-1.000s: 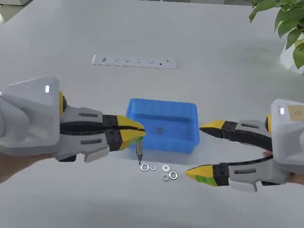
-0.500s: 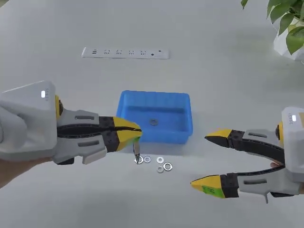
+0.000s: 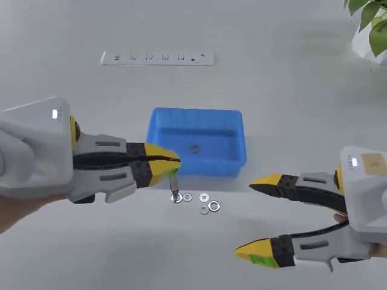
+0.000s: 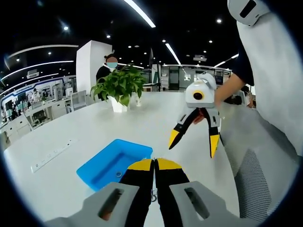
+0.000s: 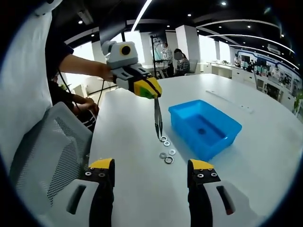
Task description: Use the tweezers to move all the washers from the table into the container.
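- I count five washers (image 3: 204, 197) on the table (image 3: 290, 90), in a loose cluster just on the near side of the container (image 3: 196, 112). A single washer (image 3: 195, 148) lies on the container floor.
- The washers are small flat silvery metal rings, all lying flat.
- One container: a blue plastic rectangular tray, open-topped with rounded corners.
- One pair of tweezers (image 3: 175, 186): thin metal, pointing down, tips at the leftmost table washer. I can't tell if it's pinched.
- Left gripper (image 3: 175, 164): yellow-tipped jaws together, clamped on the top of the tweezers.
- Right gripper (image 3: 243, 215): jaws wide apart with nothing between them, right of the cluster and nearer.
- The table is smooth and pale grey. One white power strip (image 3: 157, 58) lies far beyond the container, and one leafy plant (image 3: 369, 18) stands at far right.
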`<control>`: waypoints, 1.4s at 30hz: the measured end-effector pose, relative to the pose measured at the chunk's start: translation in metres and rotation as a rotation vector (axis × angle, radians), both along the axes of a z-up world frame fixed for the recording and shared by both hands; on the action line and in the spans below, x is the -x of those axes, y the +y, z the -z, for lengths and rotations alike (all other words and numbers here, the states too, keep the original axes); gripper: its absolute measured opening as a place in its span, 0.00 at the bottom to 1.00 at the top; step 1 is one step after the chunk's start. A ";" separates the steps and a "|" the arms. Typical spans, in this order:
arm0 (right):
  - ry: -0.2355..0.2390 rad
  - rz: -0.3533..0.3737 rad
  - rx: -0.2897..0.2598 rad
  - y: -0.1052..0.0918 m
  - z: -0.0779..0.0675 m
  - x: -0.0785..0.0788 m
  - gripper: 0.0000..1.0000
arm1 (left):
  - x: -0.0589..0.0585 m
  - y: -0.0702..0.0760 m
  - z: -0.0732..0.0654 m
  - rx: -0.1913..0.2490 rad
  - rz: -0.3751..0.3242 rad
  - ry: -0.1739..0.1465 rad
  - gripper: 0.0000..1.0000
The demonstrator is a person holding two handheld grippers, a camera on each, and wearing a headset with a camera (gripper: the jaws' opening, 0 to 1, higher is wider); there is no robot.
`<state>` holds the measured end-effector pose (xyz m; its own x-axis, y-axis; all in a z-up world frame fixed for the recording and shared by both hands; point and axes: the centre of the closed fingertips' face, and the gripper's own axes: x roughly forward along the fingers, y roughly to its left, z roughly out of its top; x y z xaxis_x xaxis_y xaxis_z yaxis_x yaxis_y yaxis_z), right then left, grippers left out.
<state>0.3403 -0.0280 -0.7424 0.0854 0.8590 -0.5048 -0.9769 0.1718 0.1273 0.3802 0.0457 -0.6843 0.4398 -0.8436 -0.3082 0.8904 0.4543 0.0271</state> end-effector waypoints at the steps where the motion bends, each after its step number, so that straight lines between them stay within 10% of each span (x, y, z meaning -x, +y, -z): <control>1: 0.005 0.003 0.001 -0.001 0.001 -0.001 0.63 | -0.001 0.000 0.000 0.000 0.001 -0.002 0.04; 23: 0.019 0.016 0.004 0.000 0.003 -0.004 0.62 | 0.005 0.002 0.007 0.003 0.040 0.050 0.04; 42: -0.063 -0.275 0.054 0.098 0.022 -0.012 0.47 | 0.014 0.003 0.010 -0.022 0.070 0.079 0.05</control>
